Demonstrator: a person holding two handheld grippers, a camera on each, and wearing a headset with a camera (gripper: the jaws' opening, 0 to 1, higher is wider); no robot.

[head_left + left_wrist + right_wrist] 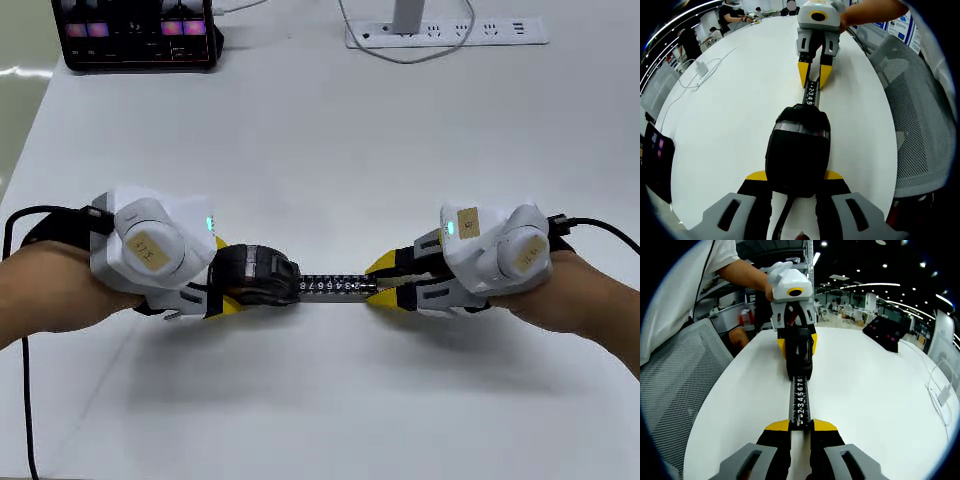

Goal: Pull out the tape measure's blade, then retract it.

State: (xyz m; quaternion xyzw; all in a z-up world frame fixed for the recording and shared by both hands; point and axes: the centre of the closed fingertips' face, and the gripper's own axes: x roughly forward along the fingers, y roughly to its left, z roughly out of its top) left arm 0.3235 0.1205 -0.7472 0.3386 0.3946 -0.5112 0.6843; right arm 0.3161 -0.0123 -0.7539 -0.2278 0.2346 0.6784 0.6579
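Observation:
A black tape measure lies low over the white table, its case clamped between the yellow-tipped jaws of my left gripper. In the left gripper view the case sits right in front of the jaws. A short stretch of black blade with white numbers runs from the case to my right gripper, which is shut on the blade's end. The right gripper view shows the blade leading from its own jaws to the case and the left gripper beyond.
A black device with lit pink keys stands at the table's far left. A white power strip with cables lies at the far edge. A mesh chair stands beside the table.

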